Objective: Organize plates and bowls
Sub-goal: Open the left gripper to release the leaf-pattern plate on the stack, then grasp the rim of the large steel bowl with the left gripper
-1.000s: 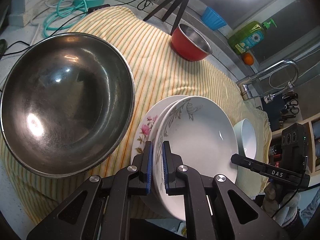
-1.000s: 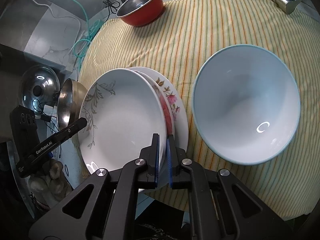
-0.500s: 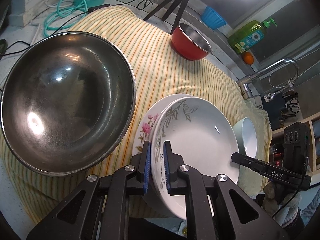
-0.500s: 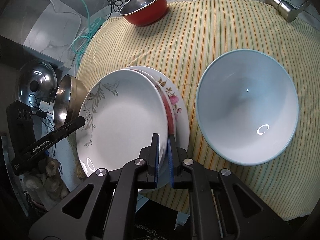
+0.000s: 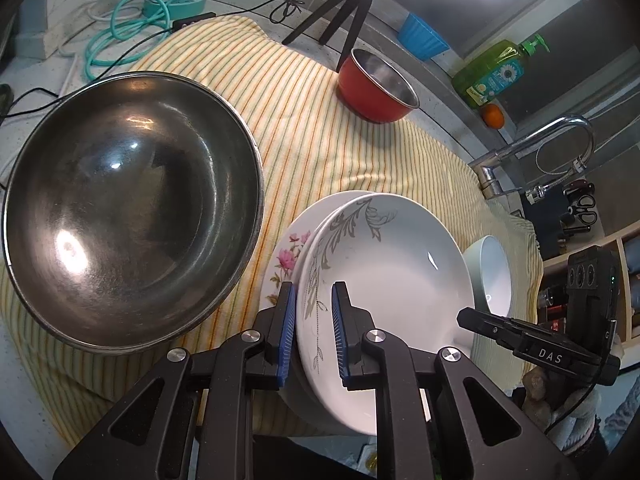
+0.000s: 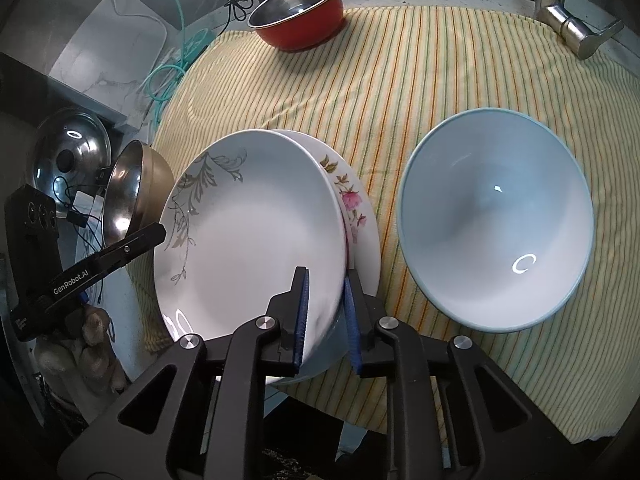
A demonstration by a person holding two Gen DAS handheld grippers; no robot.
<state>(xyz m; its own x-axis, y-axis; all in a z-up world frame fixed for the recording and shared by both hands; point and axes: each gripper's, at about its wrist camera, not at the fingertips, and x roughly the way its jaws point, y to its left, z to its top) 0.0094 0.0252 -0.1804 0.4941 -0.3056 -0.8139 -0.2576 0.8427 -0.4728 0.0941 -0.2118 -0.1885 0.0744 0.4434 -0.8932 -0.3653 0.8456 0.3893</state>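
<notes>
Both the left gripper (image 5: 314, 334) and right gripper (image 6: 326, 318) have just been opening, jaws slightly apart. The leaf plate's (image 5: 384, 272) rim sits loosely between each, atop the flower plate (image 5: 286, 258).

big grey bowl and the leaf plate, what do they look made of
big grey bowl: seemingly stainless steel, dull polished, with smeared reflections and bright glints inside.
leaf plate: likely glazed ceramic or opal glass, glossy white with a printed grey leaf sprig and the ring light mirrored near its rim.

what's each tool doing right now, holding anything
left tool: open, just released the leaf plate, rim between its jaws.
right tool: open, same plate's rim between its jaws.
</notes>
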